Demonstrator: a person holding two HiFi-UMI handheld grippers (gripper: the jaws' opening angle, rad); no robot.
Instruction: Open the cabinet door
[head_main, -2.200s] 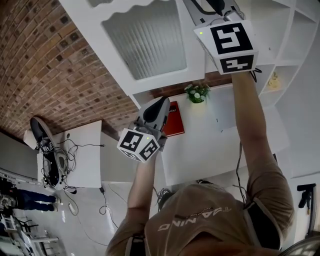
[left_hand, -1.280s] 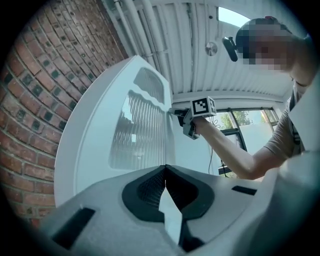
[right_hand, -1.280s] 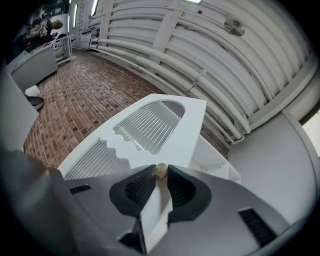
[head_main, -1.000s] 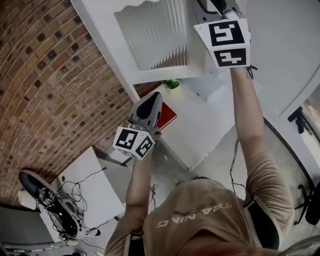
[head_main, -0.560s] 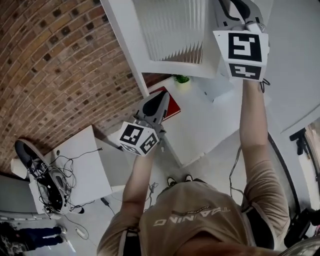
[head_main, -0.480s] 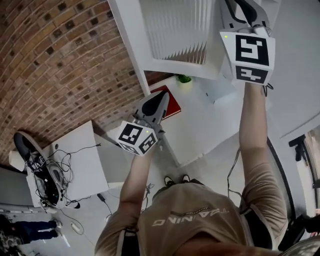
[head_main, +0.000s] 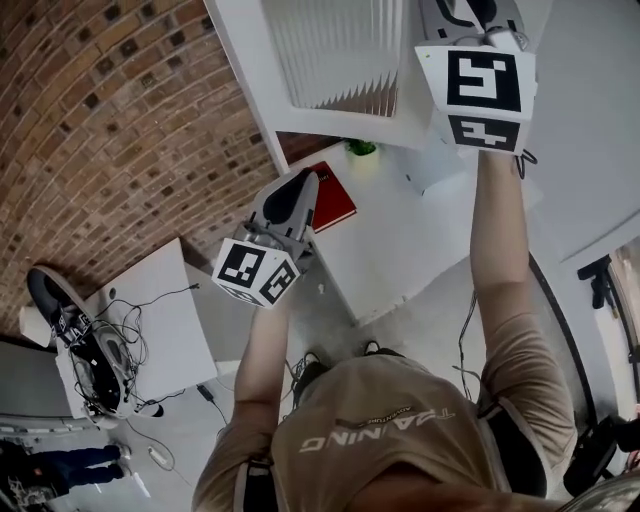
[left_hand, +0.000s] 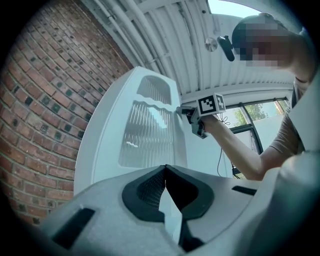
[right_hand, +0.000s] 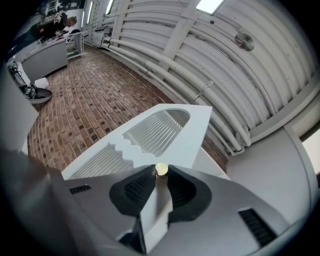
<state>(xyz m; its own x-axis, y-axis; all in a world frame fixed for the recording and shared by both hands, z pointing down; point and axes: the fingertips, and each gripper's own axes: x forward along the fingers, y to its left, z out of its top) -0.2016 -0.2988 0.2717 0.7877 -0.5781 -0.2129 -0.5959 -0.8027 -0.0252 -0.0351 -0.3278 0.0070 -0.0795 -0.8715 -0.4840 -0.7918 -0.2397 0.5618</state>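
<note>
My right gripper (right_hand: 161, 176) has its jaws clamped on the small brass knob (right_hand: 161, 169) at the free edge of the white cabinet door (right_hand: 172, 131). The door looks light and stiff, its ribbed pane probably fragile, so the knob is the safest hold. My left gripper (left_hand: 165, 174) is empty, jaws together.

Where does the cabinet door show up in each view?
Head view: cabinet door, top centre.
Left gripper view: door centre-left, above the jaws.
Right gripper view: door at centre, its knob between the jaws.
Shared landmark: brick wall, left of the door in all three.
</note>
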